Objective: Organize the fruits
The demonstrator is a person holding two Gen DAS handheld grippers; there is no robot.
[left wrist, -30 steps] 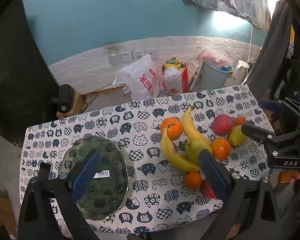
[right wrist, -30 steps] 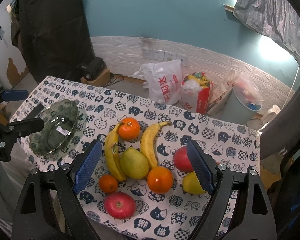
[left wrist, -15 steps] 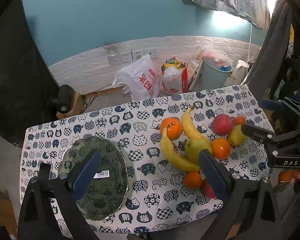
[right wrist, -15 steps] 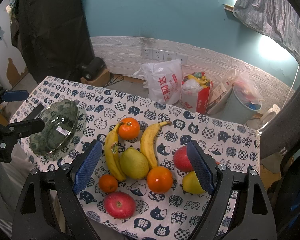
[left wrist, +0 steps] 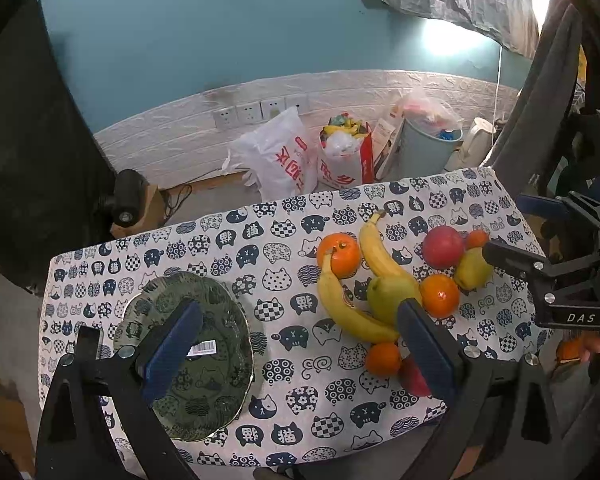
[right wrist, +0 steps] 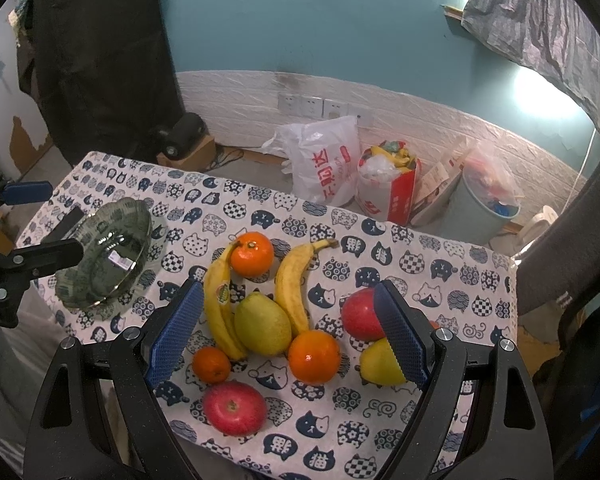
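Observation:
A green glass plate (left wrist: pixel 204 392) (right wrist: pixel 106 254) lies on the left of the cat-print tablecloth (left wrist: pixel 228 248). On the right sits a cluster of fruit: two bananas (right wrist: pixel 218 308), a green pear (right wrist: pixel 262 324), oranges (right wrist: pixel 252 254) (right wrist: pixel 314 356), a mandarin (right wrist: pixel 211 365), two red apples (right wrist: pixel 235 408) (right wrist: pixel 360 314) and a yellow pear (right wrist: pixel 380 364). My left gripper (left wrist: pixel 298 352) hovers open above the table's near edge, its left finger over the plate. Above the fruit, my right gripper (right wrist: pixel 288 334) is open and empty; the left wrist view shows it at the right (left wrist: pixel 526 232).
Beyond the table's far edge, the floor holds a white plastic bag (right wrist: pixel 324 168), a red-and-white bag (right wrist: pixel 388 196), a pale bin (right wrist: pixel 484 208) and a black speaker (right wrist: pixel 180 140). A dark cloth (right wrist: pixel 100 60) hangs at the left.

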